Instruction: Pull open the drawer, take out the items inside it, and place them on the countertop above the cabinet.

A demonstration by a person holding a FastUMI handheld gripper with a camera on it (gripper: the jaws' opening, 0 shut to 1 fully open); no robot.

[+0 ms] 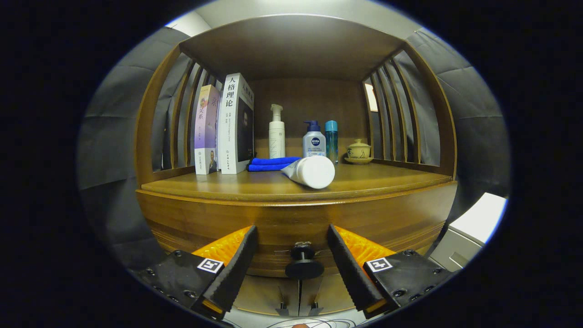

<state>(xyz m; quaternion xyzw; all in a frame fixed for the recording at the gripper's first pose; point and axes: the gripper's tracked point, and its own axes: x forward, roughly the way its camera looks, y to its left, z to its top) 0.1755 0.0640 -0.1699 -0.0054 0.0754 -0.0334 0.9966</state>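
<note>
A wooden cabinet stands ahead with its drawer front (291, 223) flush and shut. A black round knob (304, 262) sticks out of the drawer, right between my two fingers. My gripper (293, 241) is open, its black pads on either side of the knob and apart from it. Above the drawer lies the countertop (255, 184). On it a white tube (309, 171) lies on its side near the front edge, and a folded blue cloth (272, 163) rests just behind it.
Two upright books (225, 125) stand at the countertop's left. At the back are a white pump bottle (276, 134), a blue-capped pump bottle (314, 140), a teal bottle (331, 139) and a lidded teacup (359, 150). Slatted wooden sides and a top board enclose the shelf. A white box (473, 225) sits lower right.
</note>
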